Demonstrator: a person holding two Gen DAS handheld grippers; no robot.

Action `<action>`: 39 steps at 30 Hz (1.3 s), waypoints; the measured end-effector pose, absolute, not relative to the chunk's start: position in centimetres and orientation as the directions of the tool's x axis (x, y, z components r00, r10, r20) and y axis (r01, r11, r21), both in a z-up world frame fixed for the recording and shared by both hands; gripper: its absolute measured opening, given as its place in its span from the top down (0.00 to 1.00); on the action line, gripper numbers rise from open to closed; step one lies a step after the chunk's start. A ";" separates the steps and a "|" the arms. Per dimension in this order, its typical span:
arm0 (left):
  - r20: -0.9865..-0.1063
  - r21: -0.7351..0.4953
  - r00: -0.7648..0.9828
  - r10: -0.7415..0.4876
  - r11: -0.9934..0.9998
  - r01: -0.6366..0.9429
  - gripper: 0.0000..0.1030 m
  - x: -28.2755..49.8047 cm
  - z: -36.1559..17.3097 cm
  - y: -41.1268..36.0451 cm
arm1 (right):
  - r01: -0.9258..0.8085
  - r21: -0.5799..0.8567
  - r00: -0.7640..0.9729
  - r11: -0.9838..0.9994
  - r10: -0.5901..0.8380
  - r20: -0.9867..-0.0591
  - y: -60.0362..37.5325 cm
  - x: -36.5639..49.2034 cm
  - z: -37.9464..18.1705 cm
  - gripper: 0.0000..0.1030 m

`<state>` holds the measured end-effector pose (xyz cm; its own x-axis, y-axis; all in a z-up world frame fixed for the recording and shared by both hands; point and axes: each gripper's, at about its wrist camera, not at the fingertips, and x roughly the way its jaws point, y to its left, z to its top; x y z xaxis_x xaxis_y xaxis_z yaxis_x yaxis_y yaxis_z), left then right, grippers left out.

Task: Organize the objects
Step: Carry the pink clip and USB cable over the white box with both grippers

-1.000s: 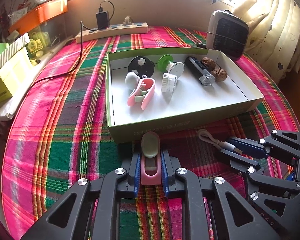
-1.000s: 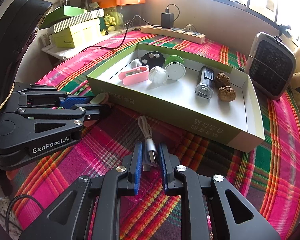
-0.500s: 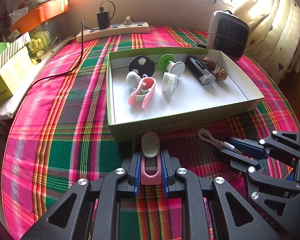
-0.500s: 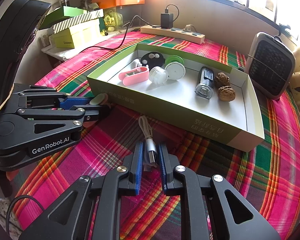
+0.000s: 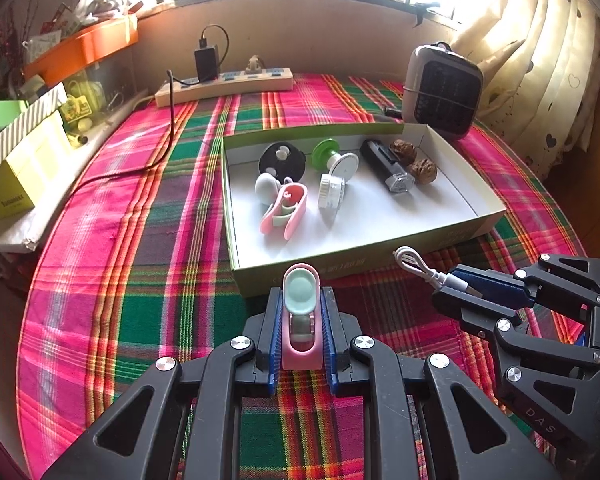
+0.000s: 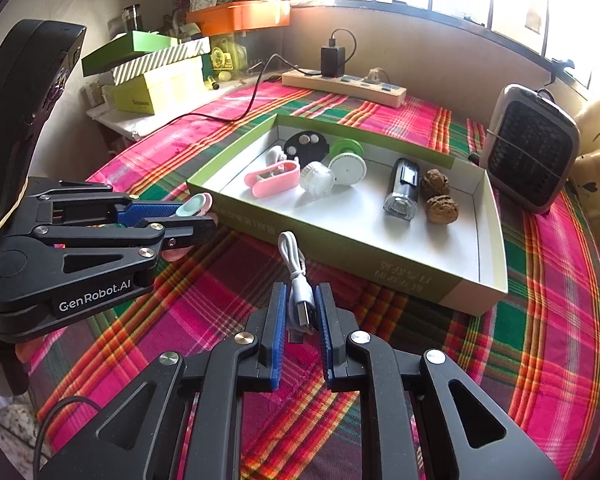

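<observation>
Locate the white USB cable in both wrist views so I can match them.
Left wrist: the white USB cable is right of centre, on the plaid cloth in front of the tray, its plug pinched in the right gripper.
Right wrist: the cable is at bottom centre, clamped between this gripper's blue pads, its loop pointing toward the tray.
Shared landmark: the green cardboard tray just beyond the cable.

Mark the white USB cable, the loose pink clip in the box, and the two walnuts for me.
white USB cable [image 6: 300, 280]: right wrist view, on its white plug housing.
pink clip [image 5: 285, 210]: left wrist view, on its pink body.
walnuts [image 6: 441, 209]: right wrist view, on the nearer nut's shell.
</observation>
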<state>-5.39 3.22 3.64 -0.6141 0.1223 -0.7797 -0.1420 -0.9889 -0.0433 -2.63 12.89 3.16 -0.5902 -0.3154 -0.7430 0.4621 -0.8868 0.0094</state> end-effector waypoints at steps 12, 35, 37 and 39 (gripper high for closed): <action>-0.752 -0.049 -0.642 0.151 -0.984 -0.174 0.85 -5.9 5.4 3.6 | 0.444 -0.005 -0.618 -0.896 -0.302 -0.726 13.4 -3.2 4.8 0.85; -0.776 -0.096 -0.589 0.226 -0.965 -0.244 0.85 -10.9 4.3 5.9 | 0.445 -0.049 -0.560 -0.894 -0.235 -0.794 15.2 -9.7 4.7 0.85; -0.782 -0.096 -0.582 0.224 -0.965 -0.243 0.85 -11.3 4.0 6.1 | 0.457 -0.049 -0.542 -0.888 -0.234 -0.807 15.3 -10.3 4.3 0.85; -0.786 -0.097 -0.576 0.225 -0.965 -0.244 0.85 -11.6 3.7 6.1 | 0.460 -0.047 -0.530 -0.886 -0.232 -0.815 15.3 -10.8 4.1 0.85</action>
<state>-11.60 6.11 3.69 -0.5759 0.2245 -0.7861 -0.2441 -0.9649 -0.0967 -10.76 15.31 4.06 -0.5304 -0.2324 -0.8153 0.4604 -0.8865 -0.0468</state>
